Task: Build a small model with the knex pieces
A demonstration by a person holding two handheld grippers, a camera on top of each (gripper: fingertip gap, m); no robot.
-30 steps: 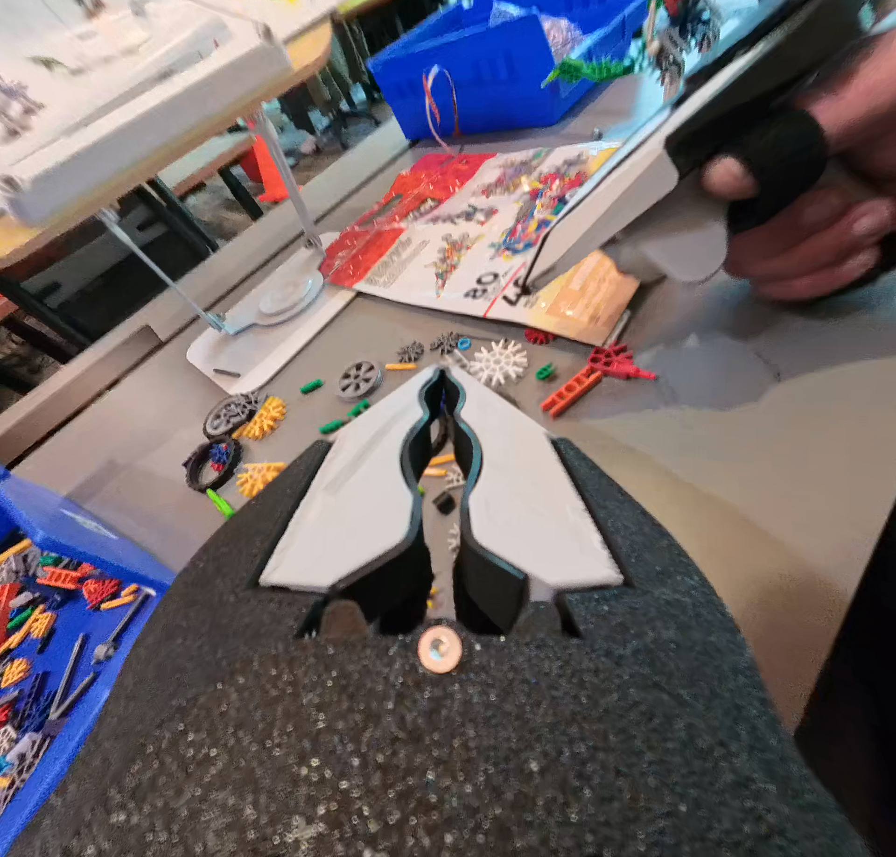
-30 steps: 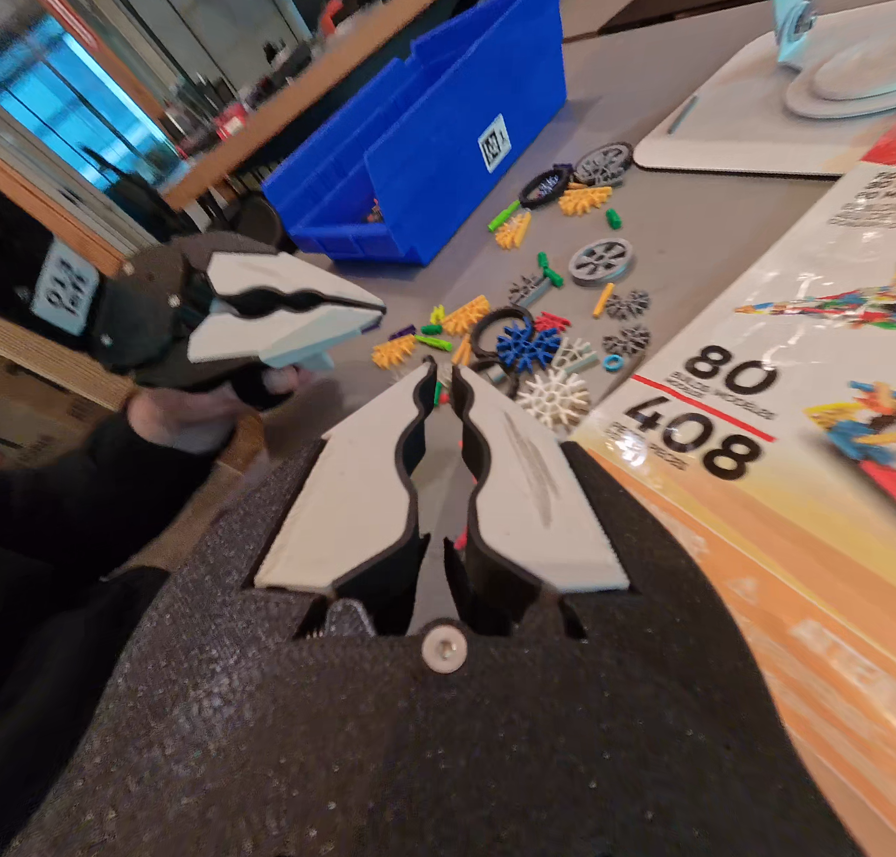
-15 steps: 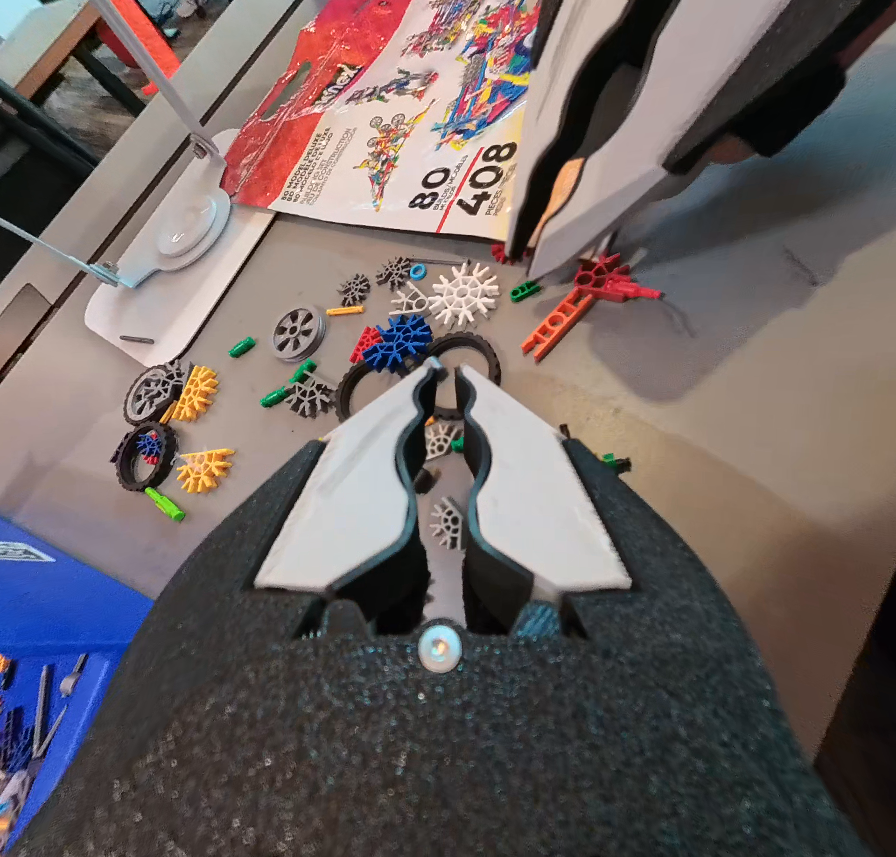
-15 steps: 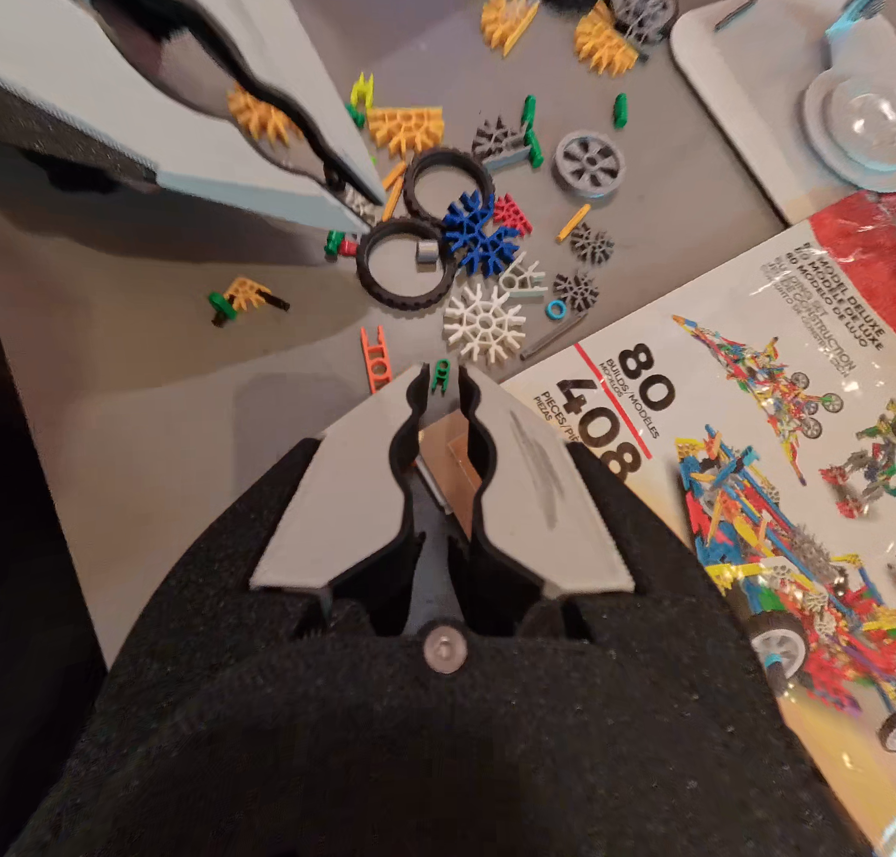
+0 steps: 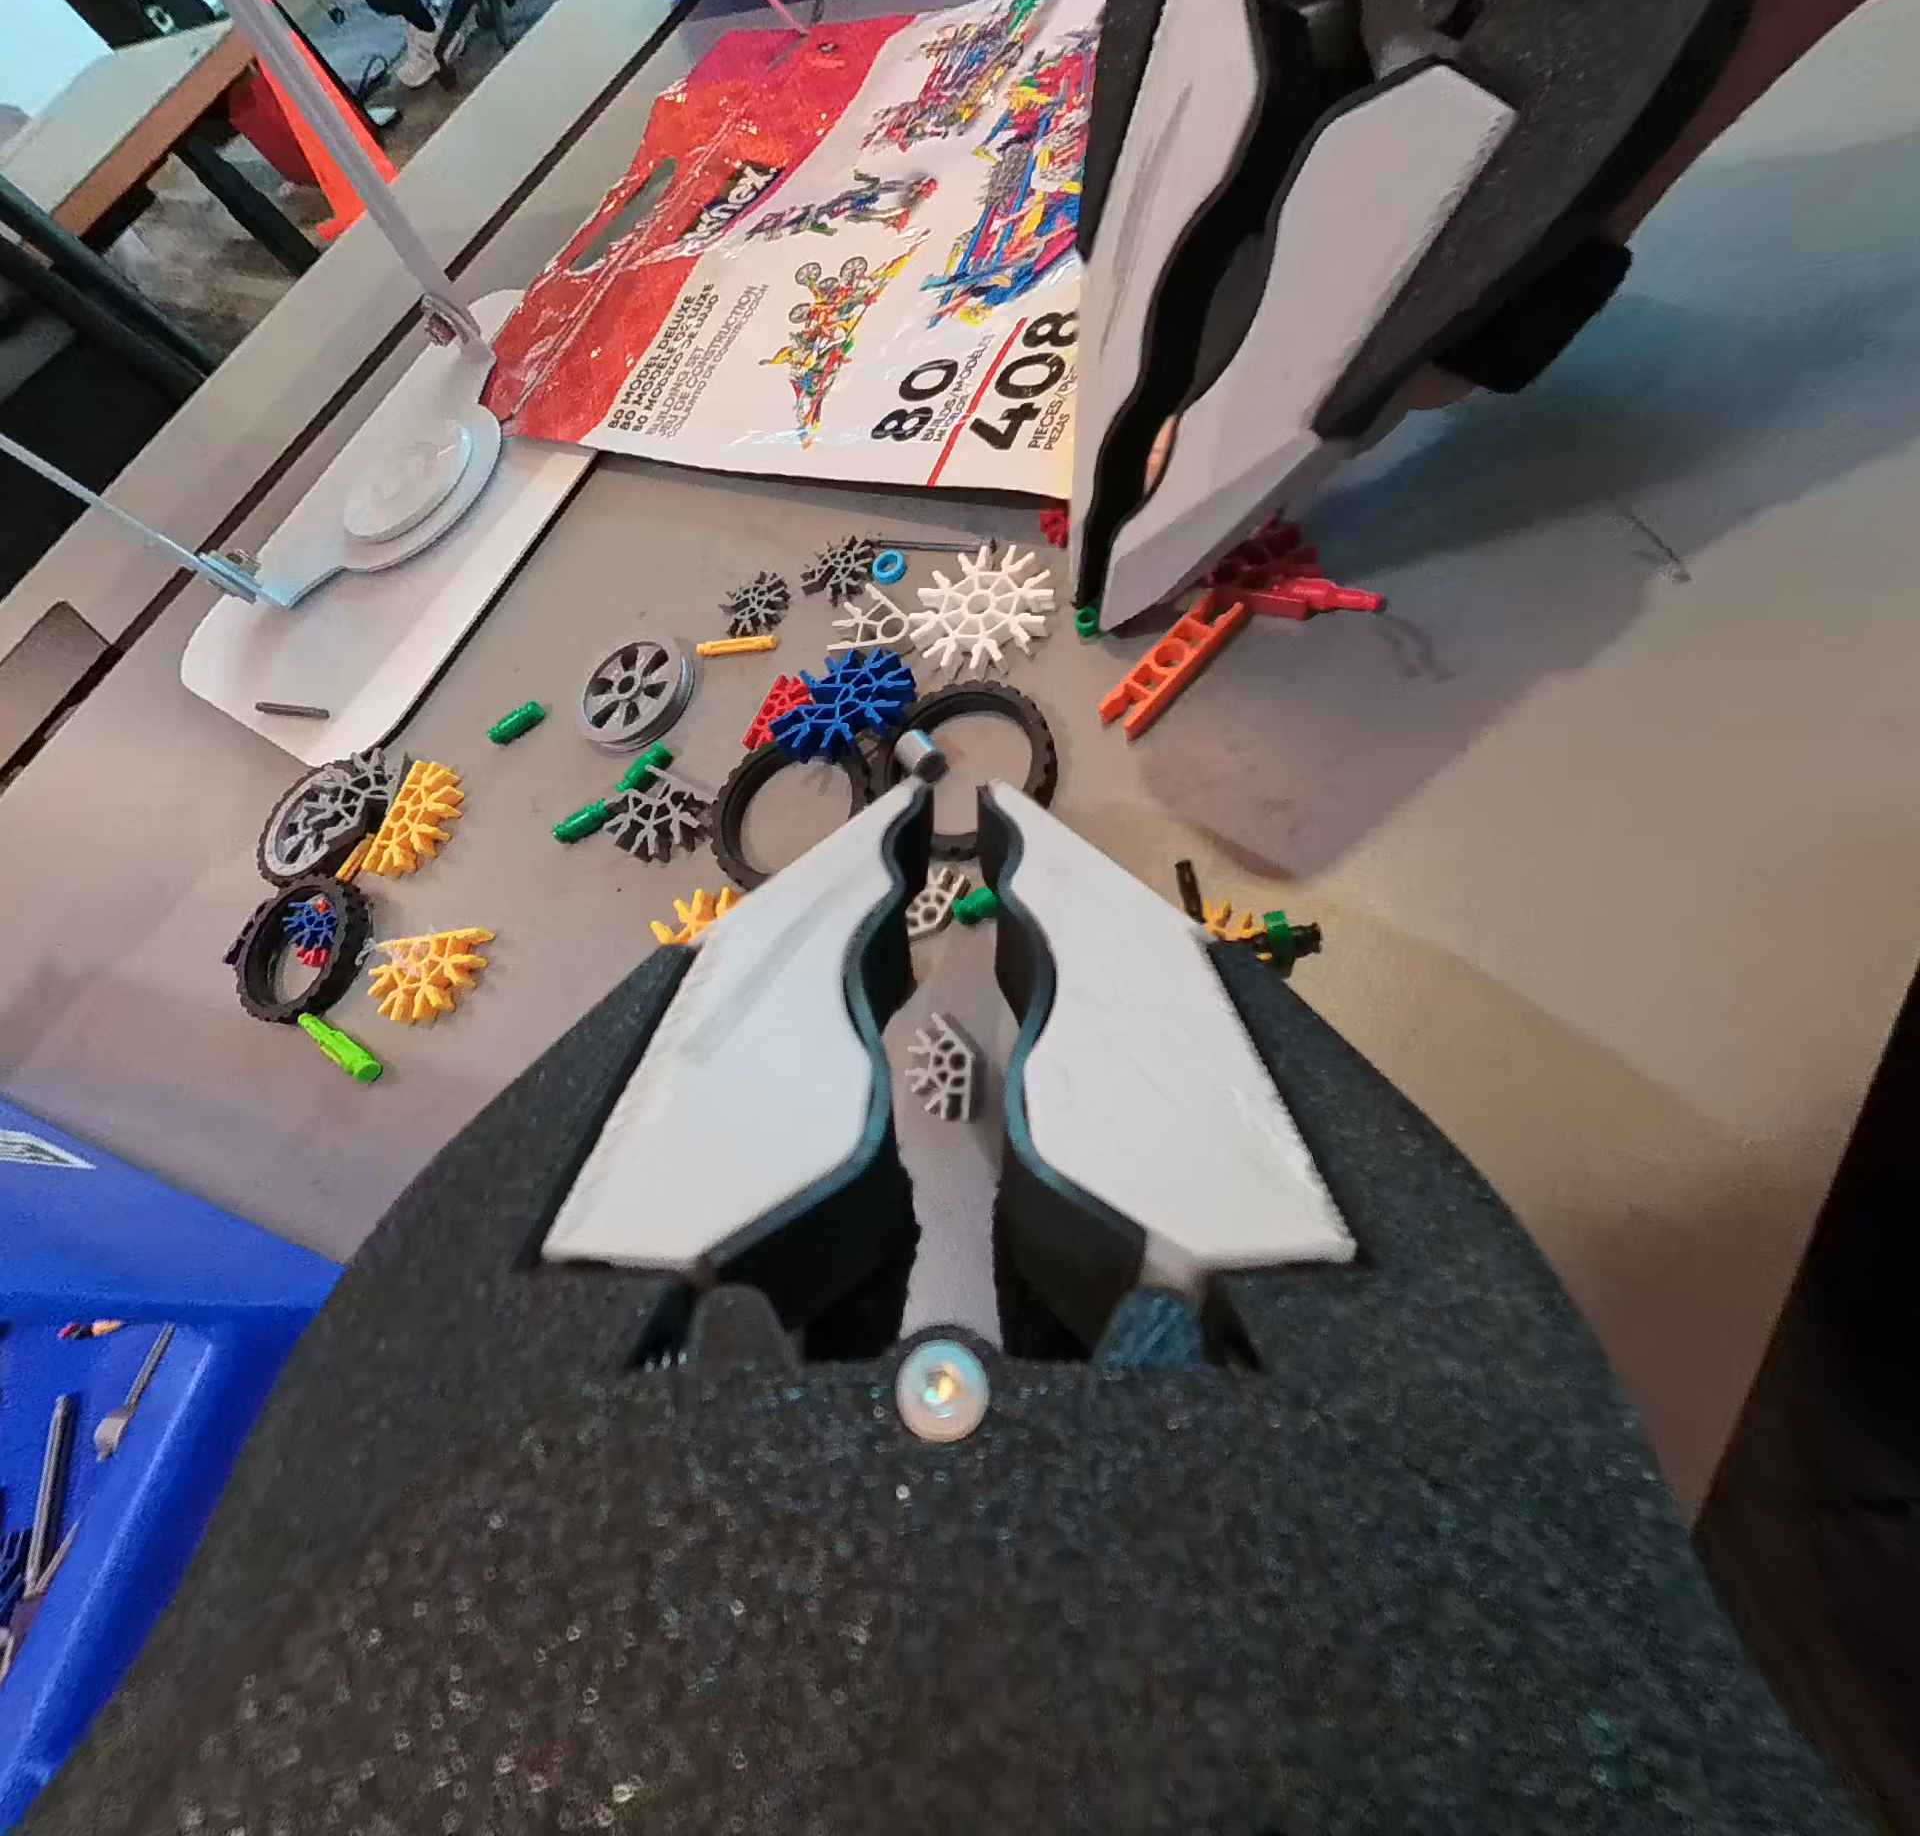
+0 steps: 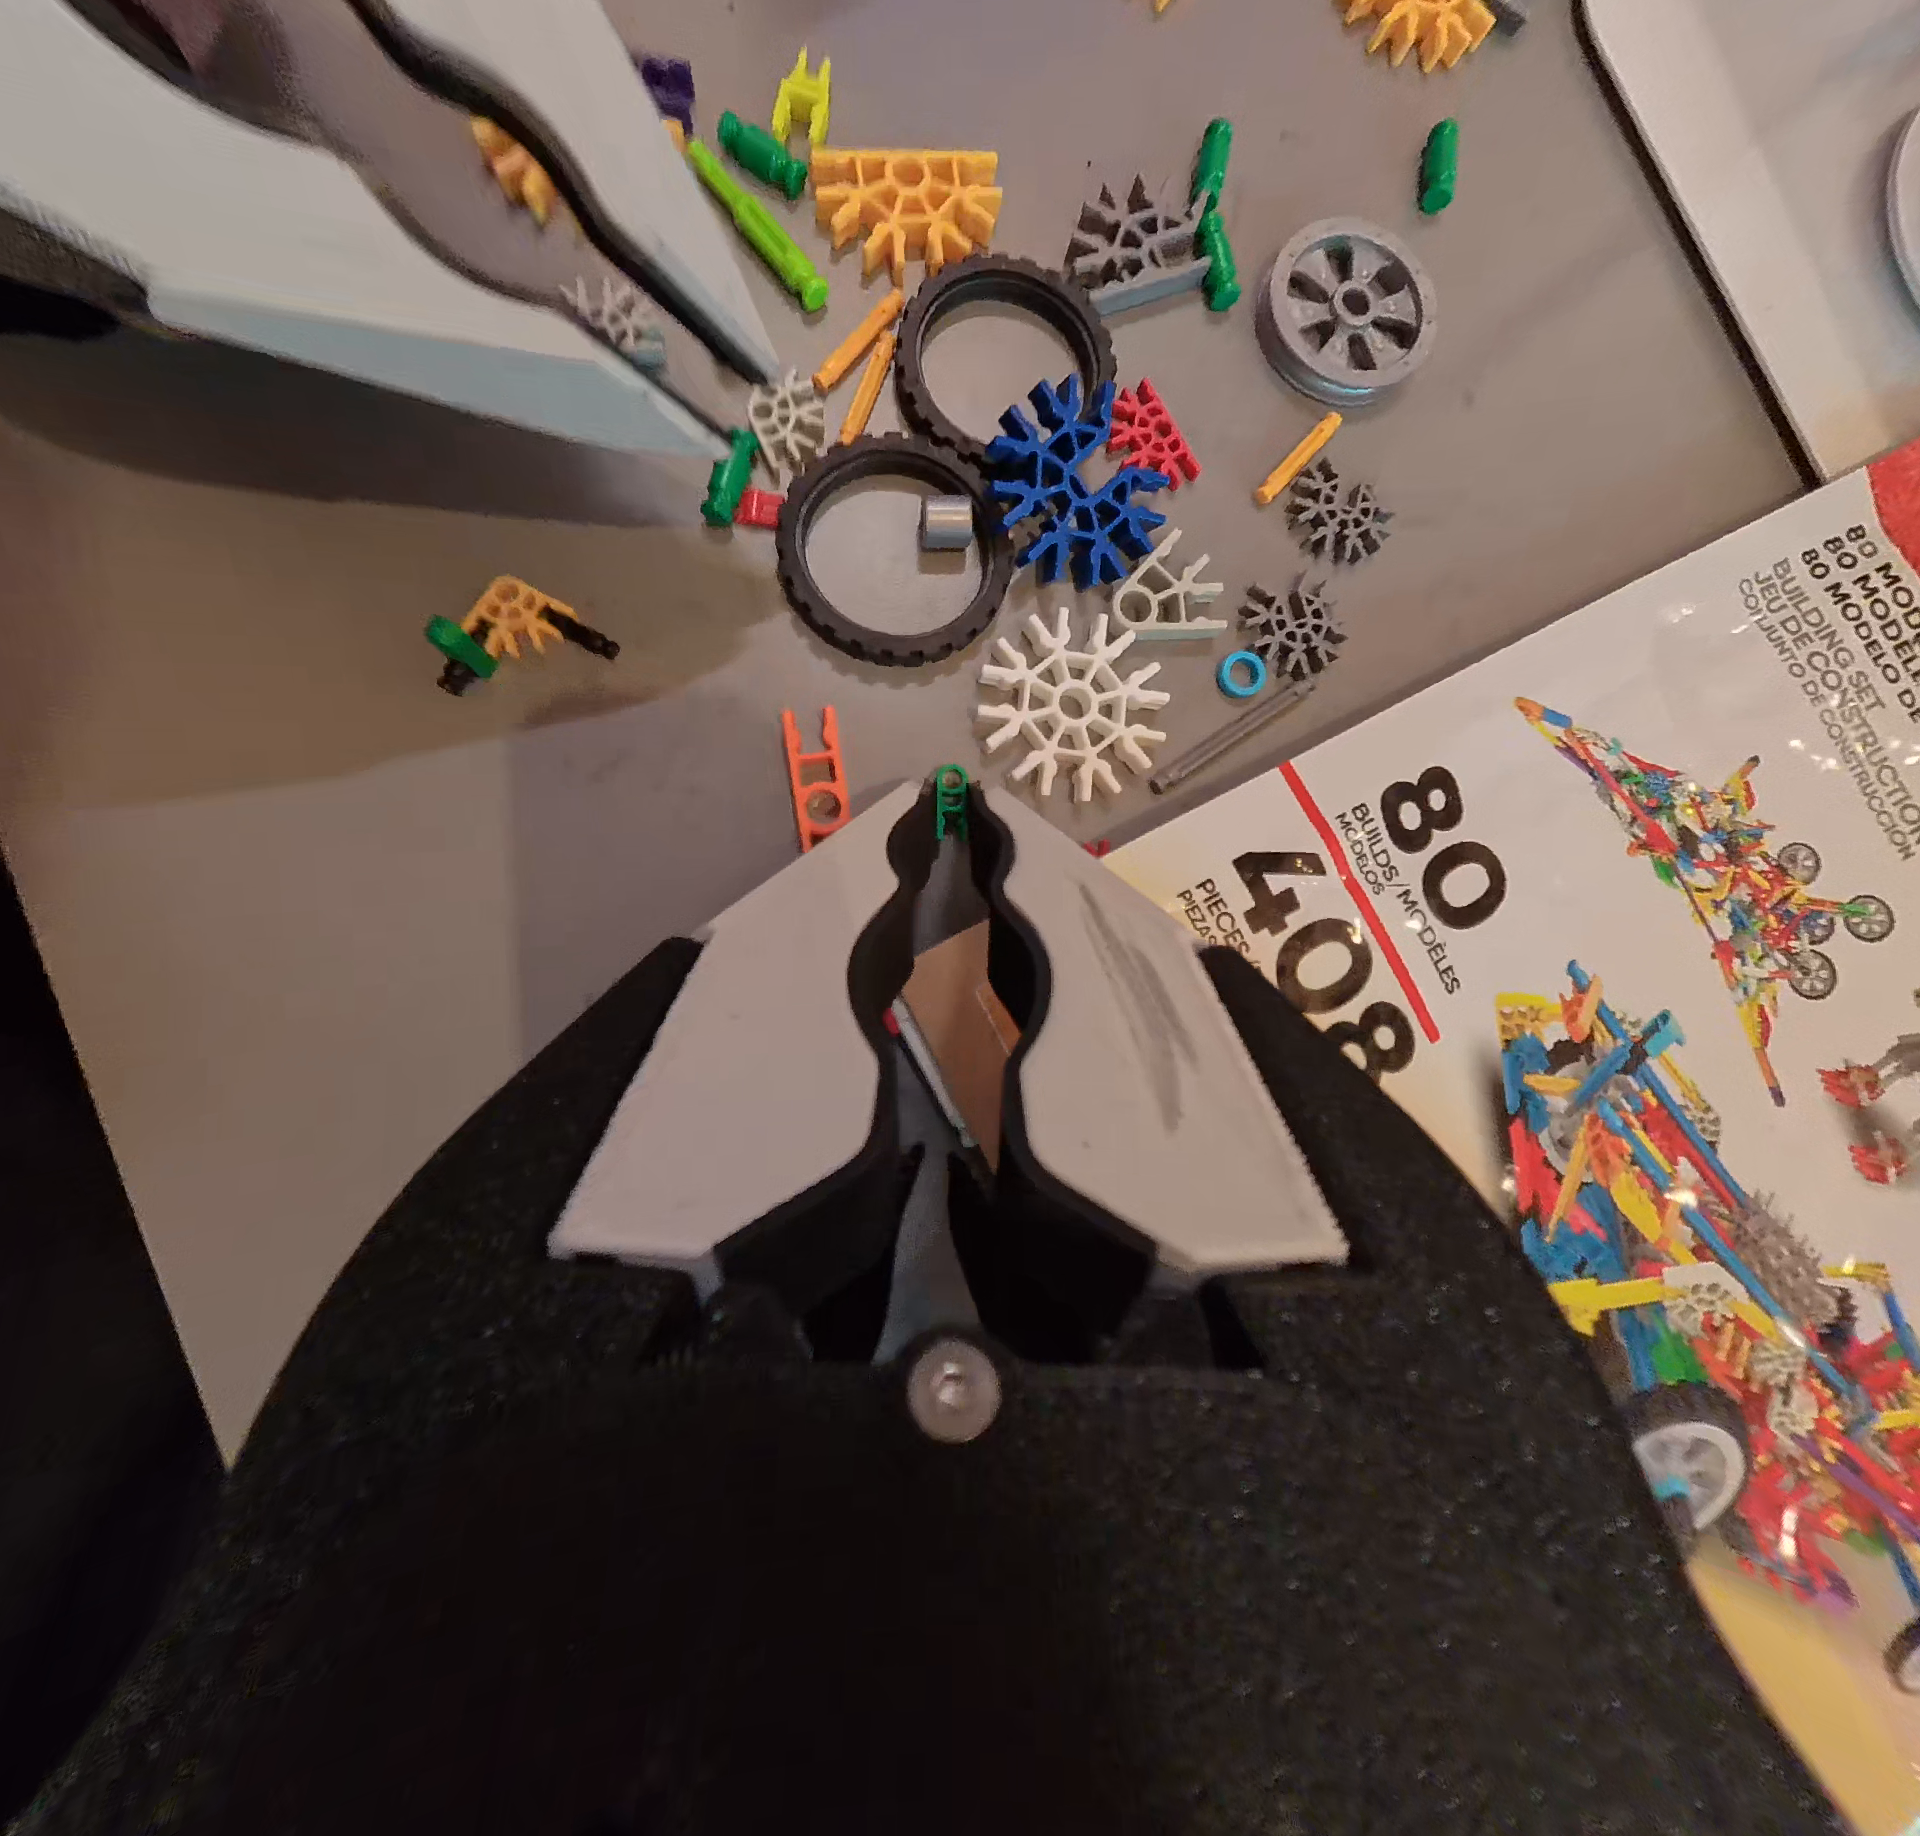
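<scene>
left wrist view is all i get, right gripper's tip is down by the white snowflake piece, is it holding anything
Observer: Yes. The right gripper is shut on a small green connector, pinched at its very tips.
Operator: whats under its fingers
Observer: A brown cardboard flap shows through the gap between them, at the edge of the printed package.
Operator: anything hidden behind my own fingers
Observer: A purple piece and a lime clip lie close beside the left gripper.
</scene>
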